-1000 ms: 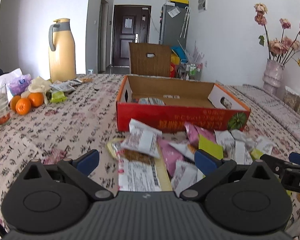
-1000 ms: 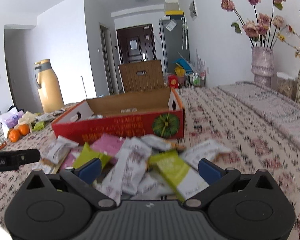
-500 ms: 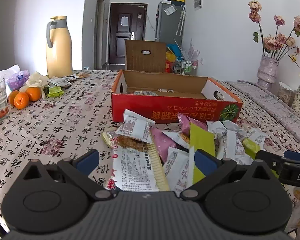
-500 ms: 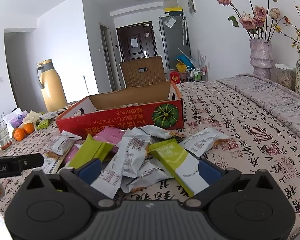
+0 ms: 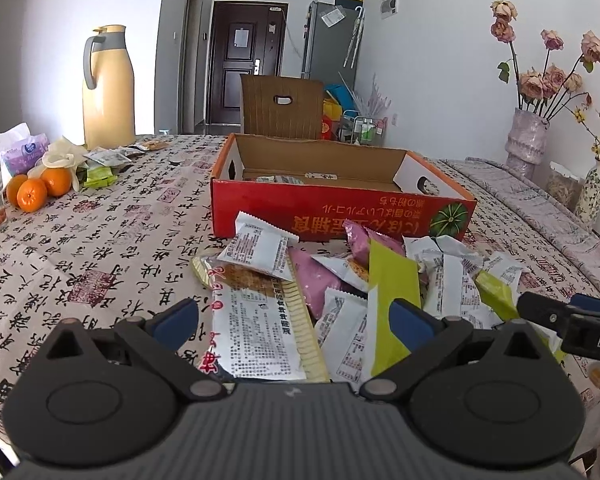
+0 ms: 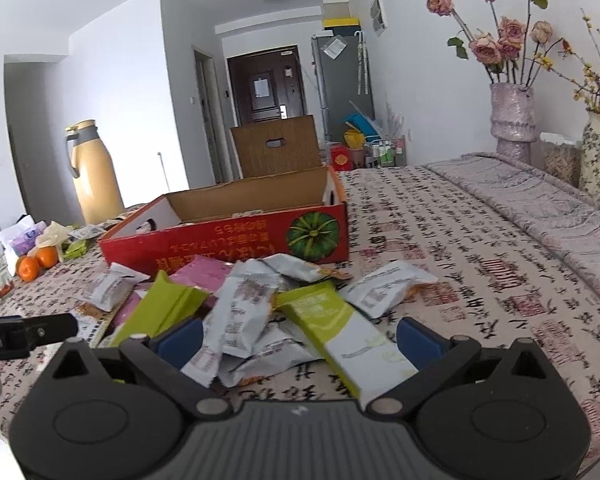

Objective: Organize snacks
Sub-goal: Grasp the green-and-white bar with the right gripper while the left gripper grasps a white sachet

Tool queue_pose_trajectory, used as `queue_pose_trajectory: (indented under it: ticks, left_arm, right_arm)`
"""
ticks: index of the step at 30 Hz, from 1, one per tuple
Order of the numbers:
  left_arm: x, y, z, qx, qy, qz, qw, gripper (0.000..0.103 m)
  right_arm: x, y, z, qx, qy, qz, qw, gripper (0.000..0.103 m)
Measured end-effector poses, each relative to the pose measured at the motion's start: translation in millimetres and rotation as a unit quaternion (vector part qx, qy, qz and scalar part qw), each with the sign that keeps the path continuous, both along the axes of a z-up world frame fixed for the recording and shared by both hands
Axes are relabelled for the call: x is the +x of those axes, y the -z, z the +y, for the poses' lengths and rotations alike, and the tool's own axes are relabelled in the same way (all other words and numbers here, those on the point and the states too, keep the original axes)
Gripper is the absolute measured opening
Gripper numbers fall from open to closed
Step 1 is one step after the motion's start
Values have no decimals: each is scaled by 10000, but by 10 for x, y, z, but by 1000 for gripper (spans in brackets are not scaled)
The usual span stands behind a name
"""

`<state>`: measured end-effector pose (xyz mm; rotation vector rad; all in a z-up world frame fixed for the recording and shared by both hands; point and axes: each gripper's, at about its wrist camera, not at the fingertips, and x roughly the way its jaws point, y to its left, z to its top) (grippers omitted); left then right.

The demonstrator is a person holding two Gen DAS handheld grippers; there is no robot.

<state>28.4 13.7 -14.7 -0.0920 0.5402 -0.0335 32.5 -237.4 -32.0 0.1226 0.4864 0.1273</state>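
**Mei:** Patterned cloth covers the whole surface (image 5: 100, 248), and the red box (image 5: 340, 216) sits in the middle of it with its top open. Why is the box turned that way?

**Jun:** Its long low wall faces the pile of snacks (image 5: 340, 280), so I judge a packet needs only a short lift over that wall. A few packets already lie inside the box, against its far wall.

**Mei:** And the pile itself?

**Jun:** It lies loose just in front of the box, packets overlapping. A large white cracker bag (image 5: 256, 328) lies nearest the left claw (image 5: 294, 320), and a green bar (image 6: 340, 332) nearest the right claw (image 6: 298, 336), both on the side of the pile away from the box.

**Mei:** Are the claws holding anything?

**Jun:** No. Both are spread wide and empty. The left one hovers with the cracker bag between its blue pads (image 5: 174, 320); the right one straddles the green bar and some white packets. I cannot tell whether either touches the wrappers.

**Mei:** So most of the sorting is ahead?

**Jun:** I think so. The thermos (image 5: 108, 88) and oranges (image 5: 38, 190) stand well left of the box, out of the way.
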Motion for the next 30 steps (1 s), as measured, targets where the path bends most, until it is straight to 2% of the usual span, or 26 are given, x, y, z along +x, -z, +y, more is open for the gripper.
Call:
queue_pose_trajectory:
  ticks: [8, 13, 15, 17, 22, 24, 26, 30]
  left_arm:
    - [32, 26, -24, 7, -31, 47, 10000, 103]
    - [66, 45, -45, 50, -53, 106, 9999, 103]
    - [80, 54, -52, 67, -69, 132, 9999, 103]
    - [90, 61, -49, 68, -100, 160, 9998, 103]
    - [106, 73, -45, 87, -157, 217, 9996, 103]
    - [111, 74, -46, 100, -169, 231, 9995, 103]
    - [119, 76, -45, 109, -183, 246, 9995, 103]
    - [135, 86, -48, 114, -185, 281, 9994, 103]
  right_arm:
    - [54, 95, -204, -241, 243, 197, 9992, 98]
    - [195, 154, -240, -520, 21, 352, 9980, 93]
    - [298, 162, -243, -609, -85, 452, 9971, 81]
    - [418, 159, -236, -627, -239, 637, 9957, 76]
    - [599, 172, -170, -801, -547, 769, 9923, 66]
    - [676, 224, -170, -816, -608, 920, 9905, 50]
    - [686, 259, -180, -809, -656, 950, 9900, 50]
    - [629, 246, -105, -933, -742, 906, 9887, 37]
